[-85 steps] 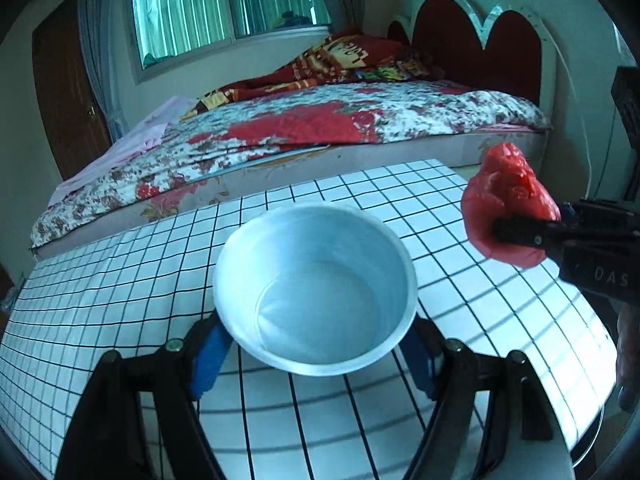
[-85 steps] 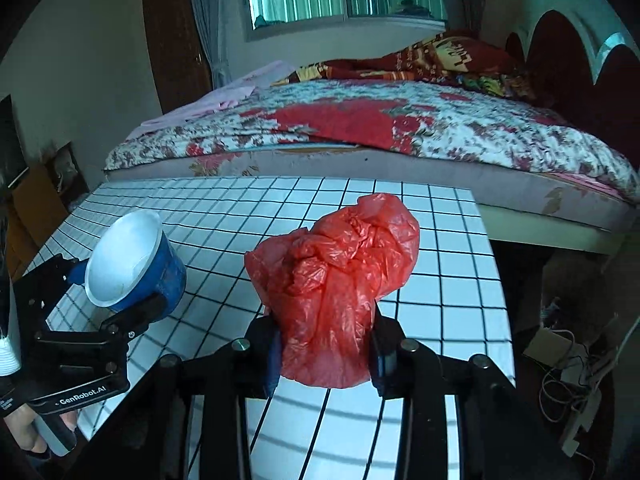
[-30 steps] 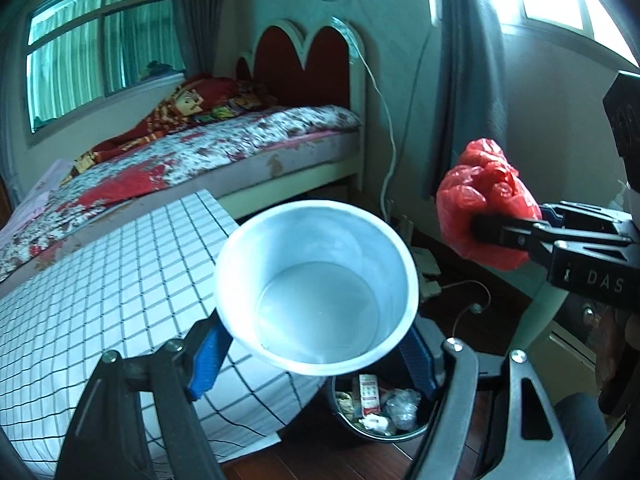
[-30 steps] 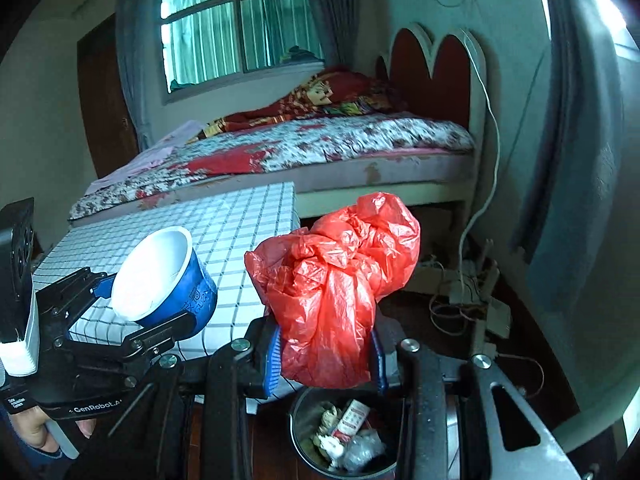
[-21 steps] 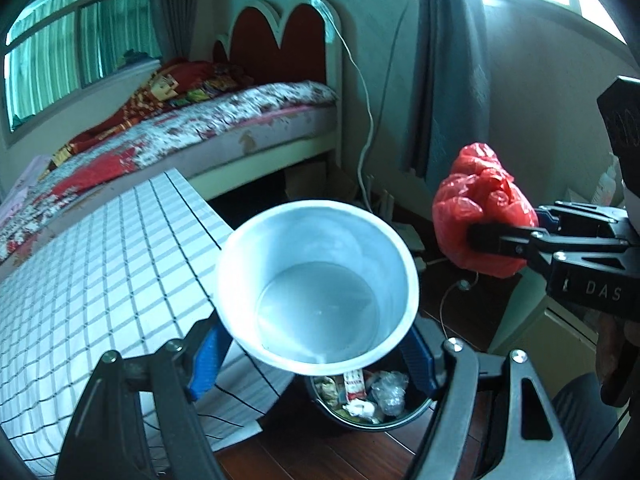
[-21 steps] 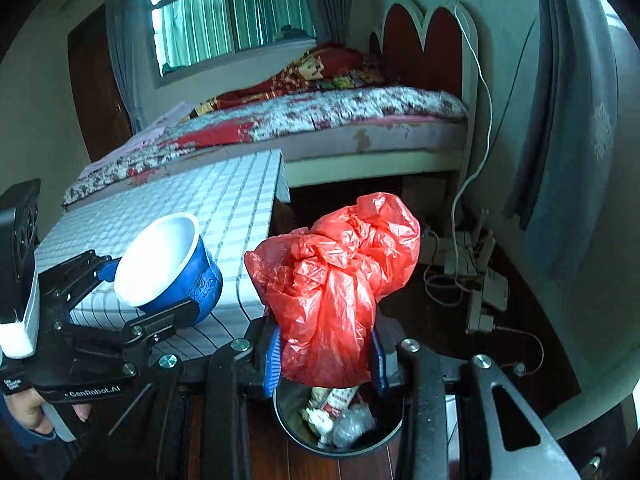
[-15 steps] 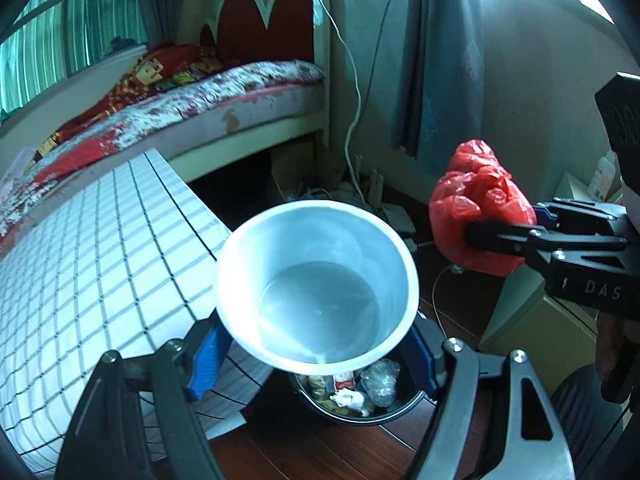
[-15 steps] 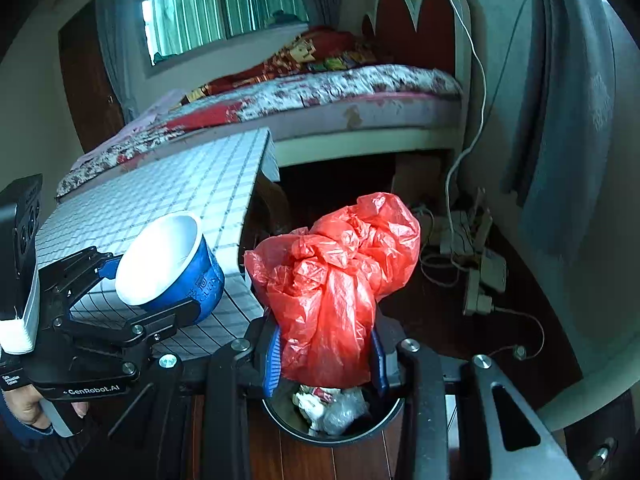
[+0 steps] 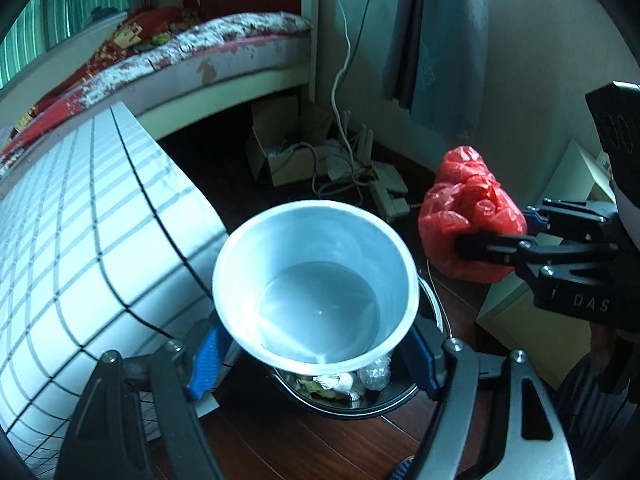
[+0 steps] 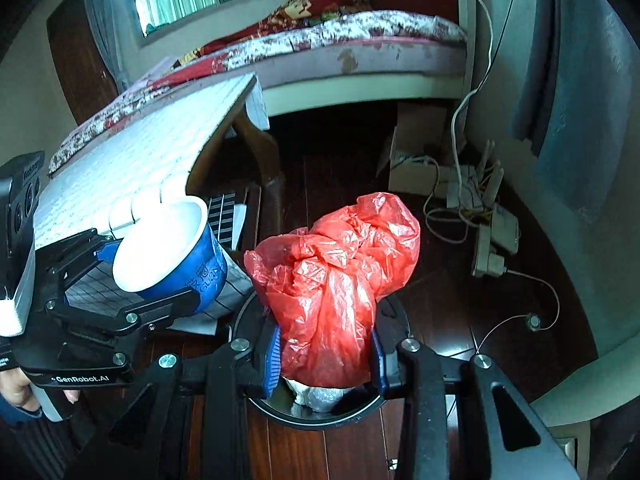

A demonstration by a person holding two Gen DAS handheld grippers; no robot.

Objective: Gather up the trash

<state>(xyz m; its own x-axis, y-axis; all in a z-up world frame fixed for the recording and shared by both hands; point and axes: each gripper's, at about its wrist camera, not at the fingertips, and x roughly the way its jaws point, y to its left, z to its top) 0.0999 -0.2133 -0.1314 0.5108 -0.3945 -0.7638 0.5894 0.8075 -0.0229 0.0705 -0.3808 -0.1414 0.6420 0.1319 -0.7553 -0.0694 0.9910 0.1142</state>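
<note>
1. My left gripper is clamped on a blue paper cup with a white inside, its blue pads pressed against the cup's outer wall on both sides. The cup's mouth faces the camera and nothing shows inside it.

2. My right gripper is clamped on a crumpled red plastic bag. The bag bulges up and out above the fingers, pinched at its lower part between the blue pads.

3. Just below and beyond both grippers stands a round black trash bin on the dark wooden floor. In the right wrist view its rim curves under the red bag. In the left wrist view the bin sits under the cup, with wrappers and crumpled scraps inside.

4. From the left wrist, the red bag hangs to the right of the cup, near it but apart. From the right wrist, the cup sits to the left of the bag in the left gripper.

5. The desk, covered in a white cloth with a black grid, lies to the left of my left gripper. A hand shows on the left gripper's handle.

6. Farther off are a bed with a floral cover, a cardboard box and power strips with cables on the floor.
</note>
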